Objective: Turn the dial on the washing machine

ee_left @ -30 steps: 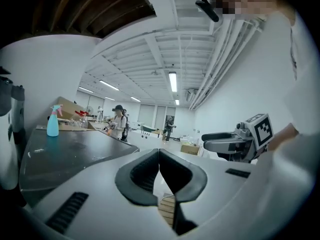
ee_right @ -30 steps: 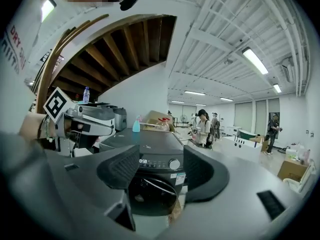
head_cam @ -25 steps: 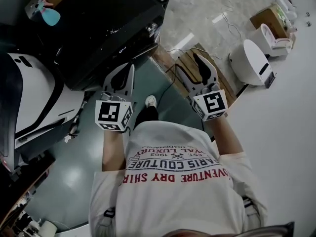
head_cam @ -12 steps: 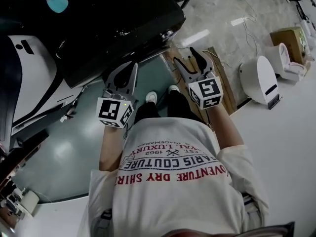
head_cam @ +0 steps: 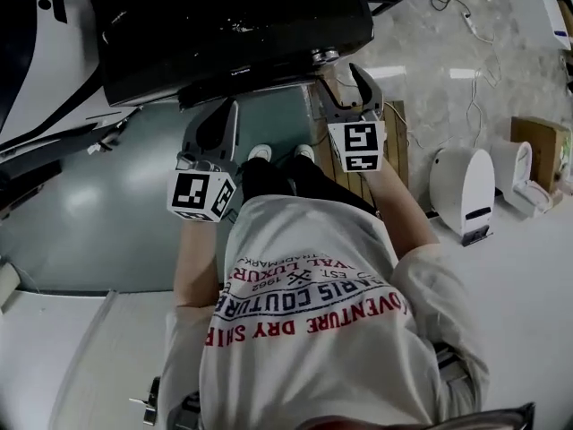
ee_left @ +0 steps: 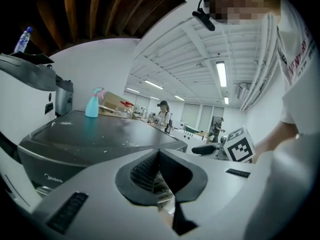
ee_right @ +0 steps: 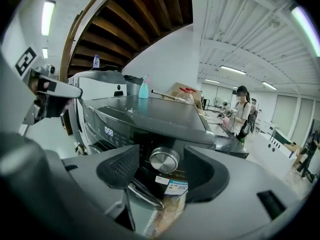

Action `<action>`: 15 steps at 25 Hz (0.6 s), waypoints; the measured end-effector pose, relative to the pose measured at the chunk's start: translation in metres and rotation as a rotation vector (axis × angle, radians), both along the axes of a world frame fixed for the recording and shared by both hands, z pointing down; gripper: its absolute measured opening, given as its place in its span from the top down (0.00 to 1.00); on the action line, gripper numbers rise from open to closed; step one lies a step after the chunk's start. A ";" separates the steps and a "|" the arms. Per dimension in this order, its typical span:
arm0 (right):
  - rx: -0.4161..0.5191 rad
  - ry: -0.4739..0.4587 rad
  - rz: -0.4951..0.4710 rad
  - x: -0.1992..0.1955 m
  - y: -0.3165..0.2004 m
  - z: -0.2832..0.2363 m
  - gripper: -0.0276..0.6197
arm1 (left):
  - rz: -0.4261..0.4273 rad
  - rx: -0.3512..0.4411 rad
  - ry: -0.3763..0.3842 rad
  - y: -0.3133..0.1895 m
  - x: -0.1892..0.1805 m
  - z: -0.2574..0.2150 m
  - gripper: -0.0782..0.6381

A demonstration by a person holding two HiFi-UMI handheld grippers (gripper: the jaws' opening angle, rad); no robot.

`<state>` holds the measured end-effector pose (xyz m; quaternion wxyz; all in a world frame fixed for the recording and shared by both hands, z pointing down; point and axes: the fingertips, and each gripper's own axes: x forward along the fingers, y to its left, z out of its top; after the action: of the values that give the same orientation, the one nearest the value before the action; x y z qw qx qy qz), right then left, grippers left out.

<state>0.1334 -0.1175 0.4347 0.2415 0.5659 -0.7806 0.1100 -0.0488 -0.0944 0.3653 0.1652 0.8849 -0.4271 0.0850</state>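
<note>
Right hand-held gripper point(head_cam: 347, 86) nearer, dial point(ee_right: 164, 160) (own view)

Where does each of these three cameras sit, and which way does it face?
Head view: on the person's head, looking steeply down at the washing machine; shows the shirt, left gripper and right gripper.
Left gripper view: rides the left gripper, looking along its shut jaws across the machine's top; a sleeve shows at right.
Right gripper view: rides the right gripper, facing the machine's front, dial framed between open jaws.
Shared: both gripper views show the spray bottle atop the machine.
</note>
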 end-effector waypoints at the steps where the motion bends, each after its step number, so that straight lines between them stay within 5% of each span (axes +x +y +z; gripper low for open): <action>1: 0.007 0.010 -0.002 0.001 -0.004 0.007 0.53 | -0.023 0.000 -0.003 0.001 -0.002 0.005 0.87; 7: 0.003 0.040 -0.031 0.001 -0.020 0.049 0.51 | -0.154 0.026 -0.032 0.007 -0.007 0.030 0.87; 15: 0.057 0.080 -0.009 0.000 -0.035 0.066 0.50 | -0.205 0.001 -0.034 0.012 0.002 0.053 0.87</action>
<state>0.1338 -0.1524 0.5003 0.2568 0.5730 -0.7757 0.0639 -0.0471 -0.0820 0.4181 0.1652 0.8352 -0.5180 0.0826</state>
